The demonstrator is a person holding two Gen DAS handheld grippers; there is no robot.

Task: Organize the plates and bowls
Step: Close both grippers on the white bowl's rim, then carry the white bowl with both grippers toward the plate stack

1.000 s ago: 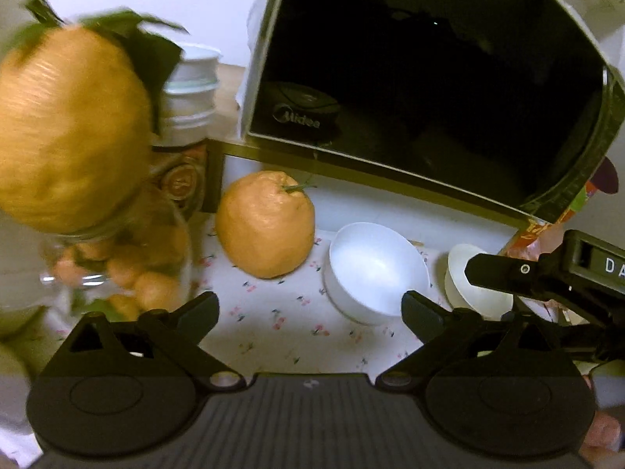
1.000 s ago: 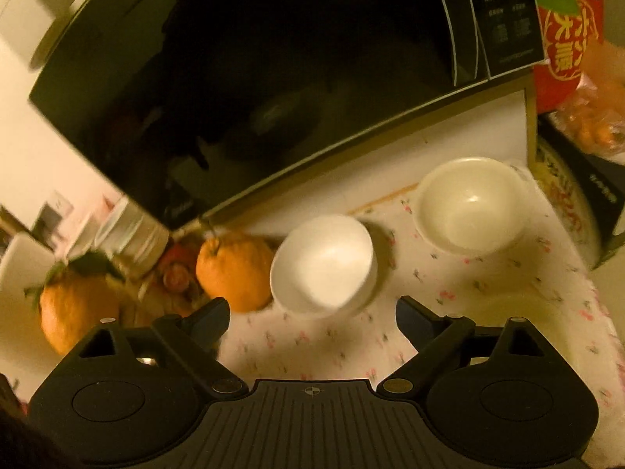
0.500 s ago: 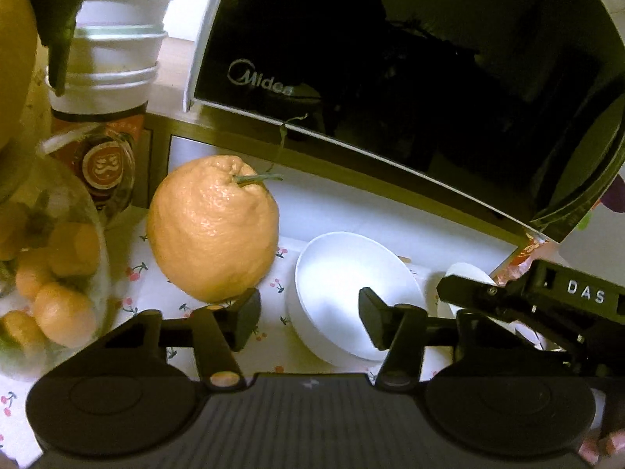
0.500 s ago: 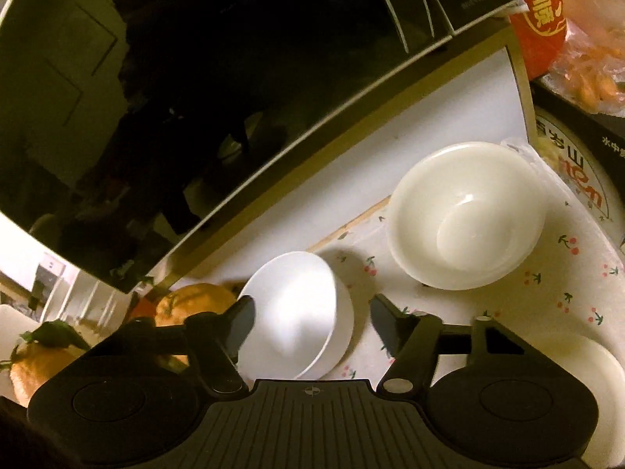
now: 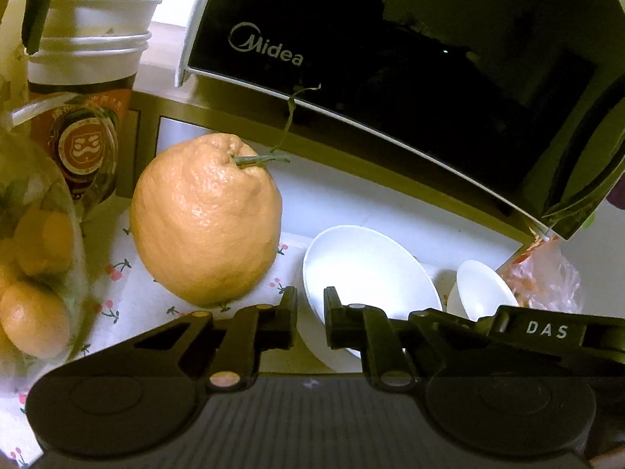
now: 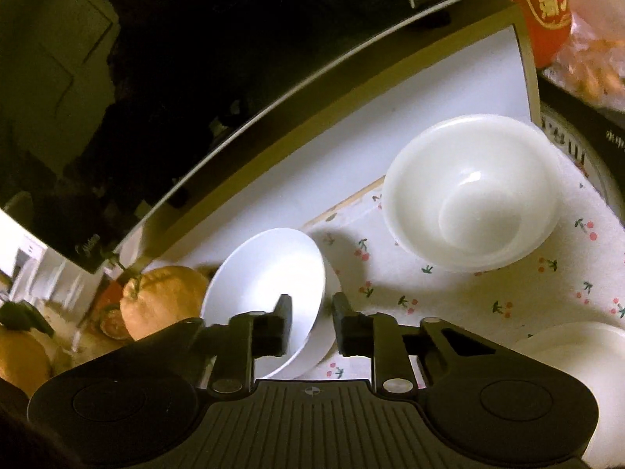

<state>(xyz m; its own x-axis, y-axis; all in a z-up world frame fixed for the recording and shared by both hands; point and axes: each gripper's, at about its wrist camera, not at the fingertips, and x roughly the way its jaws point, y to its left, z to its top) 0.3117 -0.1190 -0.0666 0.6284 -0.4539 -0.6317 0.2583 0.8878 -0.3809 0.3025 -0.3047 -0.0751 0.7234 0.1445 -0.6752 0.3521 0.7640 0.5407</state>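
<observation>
A white bowl (image 5: pixel 367 273) sits tilted on the cherry-print cloth below the microwave; it also shows in the right wrist view (image 6: pixel 269 285). My left gripper (image 5: pixel 310 320) has closed on its near left rim. My right gripper (image 6: pixel 311 326) has closed on its right rim, one finger inside the bowl, one outside. A second, cream bowl (image 6: pixel 468 195) stands upright to the right; in the left wrist view it shows only partly (image 5: pixel 482 289), behind the right gripper's body. A white plate (image 6: pixel 578 351) lies at the right edge.
A large orange (image 5: pixel 207 222) stands just left of the bowl. A glass bowl of small oranges (image 5: pixel 35 273) and stacked cups (image 5: pixel 90 43) are further left. The Midea microwave (image 5: pixel 390 78) overhangs the bowls. Snack bags (image 6: pixel 566 19) sit at the right.
Both grippers moved in toward the white bowl and narrowed from wide open until they closed on its rim, left on the left side, right on the right side. The bowl now sits tilted.
</observation>
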